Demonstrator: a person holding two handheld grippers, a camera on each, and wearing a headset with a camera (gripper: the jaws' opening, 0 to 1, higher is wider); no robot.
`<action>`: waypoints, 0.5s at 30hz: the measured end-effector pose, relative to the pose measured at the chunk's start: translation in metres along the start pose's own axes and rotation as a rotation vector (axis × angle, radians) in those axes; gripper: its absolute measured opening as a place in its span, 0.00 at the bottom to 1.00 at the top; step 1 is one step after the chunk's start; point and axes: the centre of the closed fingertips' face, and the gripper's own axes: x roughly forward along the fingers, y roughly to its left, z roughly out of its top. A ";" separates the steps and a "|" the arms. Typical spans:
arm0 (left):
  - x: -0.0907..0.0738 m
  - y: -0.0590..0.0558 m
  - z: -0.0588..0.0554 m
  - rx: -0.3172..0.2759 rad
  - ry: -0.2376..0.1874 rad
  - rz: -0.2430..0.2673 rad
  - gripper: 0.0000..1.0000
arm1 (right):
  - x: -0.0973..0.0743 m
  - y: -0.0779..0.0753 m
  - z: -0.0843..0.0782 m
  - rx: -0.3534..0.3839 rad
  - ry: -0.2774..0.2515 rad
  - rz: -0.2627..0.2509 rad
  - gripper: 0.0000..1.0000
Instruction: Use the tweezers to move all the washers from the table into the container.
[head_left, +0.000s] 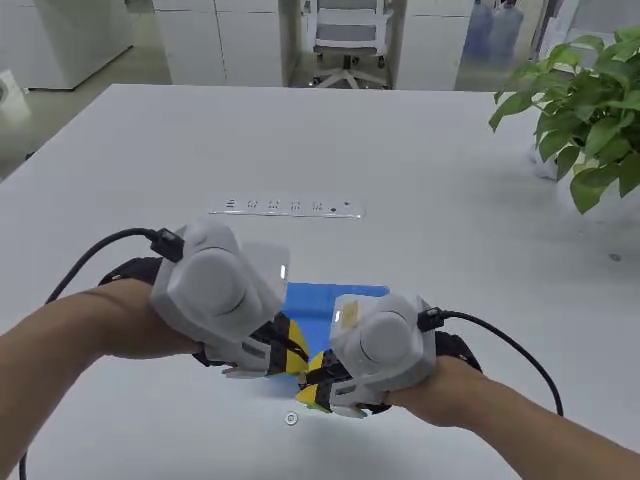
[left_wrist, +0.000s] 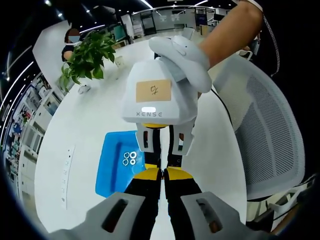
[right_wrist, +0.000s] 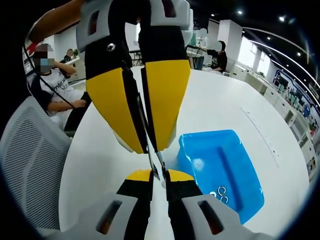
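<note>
Tweezers (right_wrist: 156, 167) mostly hidden between closed yellow jaws

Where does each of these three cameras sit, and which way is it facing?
Head view: on the headset, looking down at the table; both forearms, left gripper and right gripper show.
Left gripper view: rides the left gripper, faces the right gripper; own jaws at bottom.
Right gripper view: rides the right gripper, faces the left gripper holding tweezers; own jaws at bottom.
Shared: both gripper views see the blue container with washers.
</note>
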 end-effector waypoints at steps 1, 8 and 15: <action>0.000 -0.001 -0.001 -0.002 0.000 -0.002 0.07 | 0.001 0.000 0.000 0.001 -0.001 0.002 0.11; 0.004 -0.007 -0.009 -0.020 0.006 -0.014 0.07 | 0.010 0.007 -0.003 0.006 -0.002 0.020 0.12; 0.007 -0.011 -0.016 -0.043 0.007 -0.022 0.07 | 0.017 0.012 -0.006 0.008 0.004 0.040 0.12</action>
